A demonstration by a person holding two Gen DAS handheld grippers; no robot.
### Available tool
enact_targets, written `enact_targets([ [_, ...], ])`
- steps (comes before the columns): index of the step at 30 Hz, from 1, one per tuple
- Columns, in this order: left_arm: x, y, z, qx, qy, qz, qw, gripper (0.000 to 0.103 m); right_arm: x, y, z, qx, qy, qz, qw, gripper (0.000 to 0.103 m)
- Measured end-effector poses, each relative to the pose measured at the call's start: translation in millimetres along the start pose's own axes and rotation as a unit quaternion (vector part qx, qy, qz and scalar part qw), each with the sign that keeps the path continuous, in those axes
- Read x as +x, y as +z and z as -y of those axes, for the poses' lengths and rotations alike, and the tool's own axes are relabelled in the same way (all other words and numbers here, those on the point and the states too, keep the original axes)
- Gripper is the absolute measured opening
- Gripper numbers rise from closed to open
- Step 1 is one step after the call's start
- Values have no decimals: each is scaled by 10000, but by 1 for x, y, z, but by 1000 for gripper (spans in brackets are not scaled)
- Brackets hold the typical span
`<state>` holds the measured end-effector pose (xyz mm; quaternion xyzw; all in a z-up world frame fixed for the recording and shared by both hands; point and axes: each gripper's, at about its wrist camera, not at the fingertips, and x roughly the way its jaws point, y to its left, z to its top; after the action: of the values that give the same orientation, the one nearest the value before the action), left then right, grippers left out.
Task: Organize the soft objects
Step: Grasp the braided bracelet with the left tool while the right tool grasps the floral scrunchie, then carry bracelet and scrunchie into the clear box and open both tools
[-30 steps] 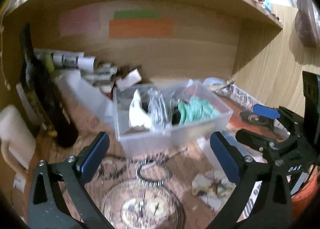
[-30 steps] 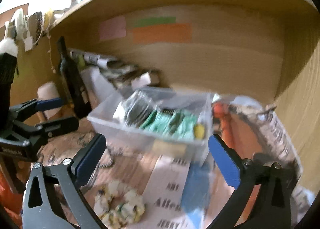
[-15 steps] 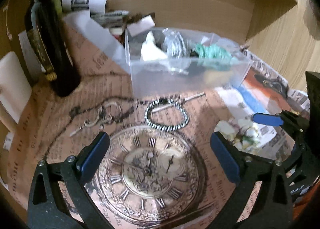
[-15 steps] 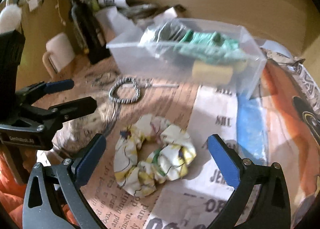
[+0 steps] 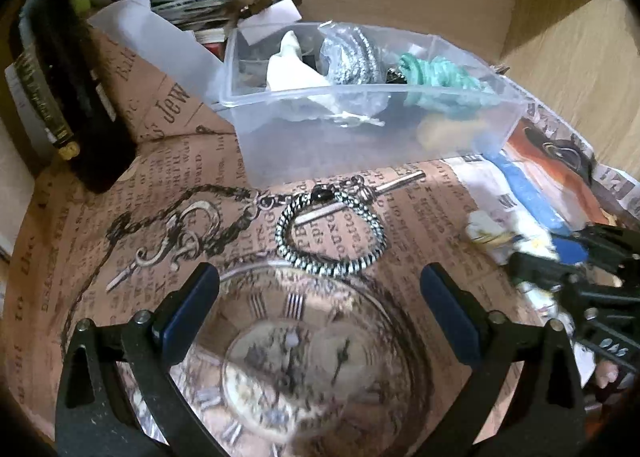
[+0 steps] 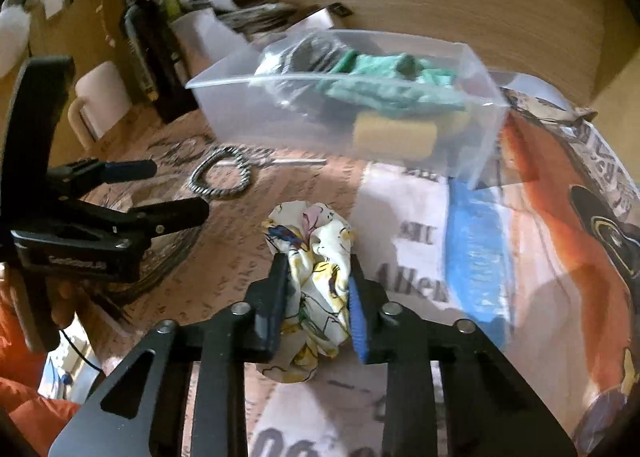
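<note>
Moved since half a second ago: right gripper [image 6: 318, 297] gone from wide apart above the floral scrunchie [image 6: 312, 257] to pinched on it; left gripper [image 5: 316, 305] lower and closer to the table [image 5: 192, 161], pocket-watch print now blurred beneath it.

Right gripper state: clamped on the scrunchie, fabric bulging out ahead of and behind the pads.

Left gripper state: wide apart, holding nothing, hovering over the watch print.

Scrunchie position: on the newspaper-covered table, in front of the clear plastic bin [image 6: 472, 129], bunched lengthwise along the gripper's fingers; whether lifted or resting cannot be told.

Bin contents: green knitted item [image 6: 384, 85], grey mesh item in a bag [image 5: 352, 57], white cloth [image 5: 292, 69], yellow sponge [image 6: 394, 135].

Key relation: bin straight ahead of and slightly right of the right gripper, open top facing up, long side turned toward the gripper; right arm plainly the nearer one and already loaded.

Likely next need: lift over the near wall, then release above the green item.

Nearby clutter: beaded bracelet [image 5: 332, 233] just left of the scrunchie, dark bottle [image 5: 68, 97] at far left, well apart.

Risk: loose folds catching on the bin's rim.
</note>
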<state>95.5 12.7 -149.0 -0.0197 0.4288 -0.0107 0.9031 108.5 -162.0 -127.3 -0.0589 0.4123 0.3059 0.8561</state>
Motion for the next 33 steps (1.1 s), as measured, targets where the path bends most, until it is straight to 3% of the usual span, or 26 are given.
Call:
enact_targets([
  [4, 14, 7, 1, -71, -83, -130, 9999, 99, -8, 4, 7, 106, -87, 203, 9997, 21],
  [5, 18, 9, 1, -77, -114, -188, 9997, 90, -10, 5, 9, 123, -108, 250, 9996, 21],
  [10, 24, 18, 3, -53, -46, -134, 9999, 69, -19, 10, 19, 225, -133, 471, 9985, 21],
  [15, 21, 18, 4, 39, -96, -80, 9999, 33, -25, 16, 24, 240, -177, 625, 9976, 21],
  [17, 19, 17, 3, 55, -166, -72, 9998, 26, -27, 18, 26, 245, -193, 682, 9972, 21],
  [24, -8, 14, 8, 116, -178, 280, 9994, 22, -36, 31, 31, 284, -212, 968, 9947, 21],
  [33, -59, 44, 8, 116, -290, 1108, 9933, 22, -52, 62, 27, 166, -183, 1527, 9880, 21],
])
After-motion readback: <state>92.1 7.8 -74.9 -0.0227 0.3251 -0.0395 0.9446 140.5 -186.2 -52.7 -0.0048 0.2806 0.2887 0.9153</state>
